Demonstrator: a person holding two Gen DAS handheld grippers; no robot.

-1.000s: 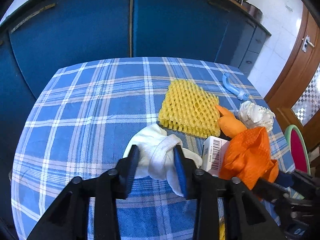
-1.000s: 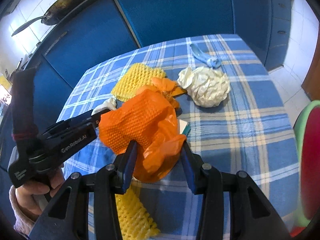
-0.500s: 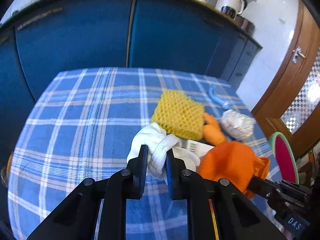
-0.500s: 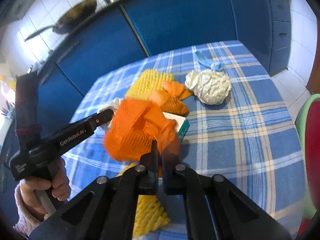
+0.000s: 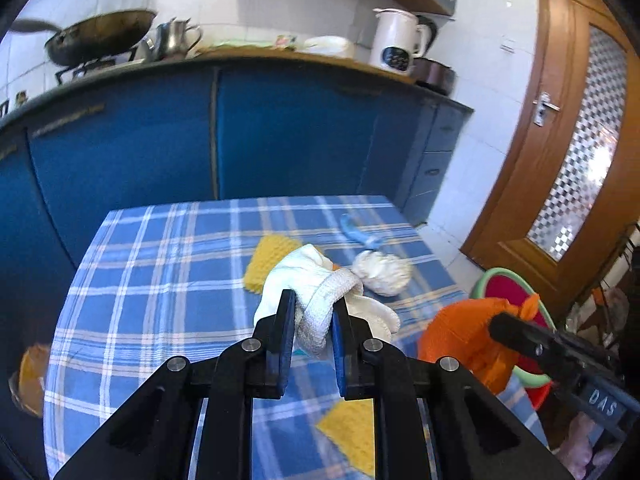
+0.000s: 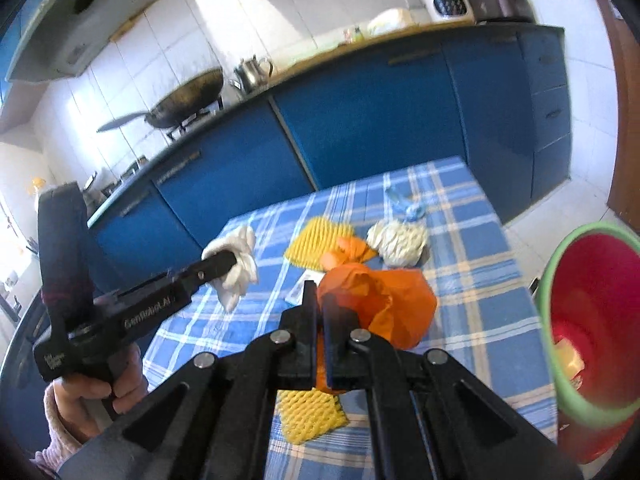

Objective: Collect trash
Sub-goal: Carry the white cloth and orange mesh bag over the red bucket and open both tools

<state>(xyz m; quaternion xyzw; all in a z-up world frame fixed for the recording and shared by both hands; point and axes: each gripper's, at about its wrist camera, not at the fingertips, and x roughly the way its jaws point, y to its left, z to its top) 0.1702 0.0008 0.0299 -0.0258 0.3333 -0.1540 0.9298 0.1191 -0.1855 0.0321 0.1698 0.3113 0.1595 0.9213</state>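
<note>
both hand-held grippers pinch trash: left hand-held gripper (image 5: 313,312) a white glove (image 5: 316,284), right hand-held gripper (image 6: 320,300) an orange bag (image 6: 384,300).

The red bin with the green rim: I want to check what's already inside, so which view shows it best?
The right wrist view: the bin faces the camera with its mouth open, something yellow lying inside. In the left wrist view only part of its rim shows, behind the orange bag.
</note>
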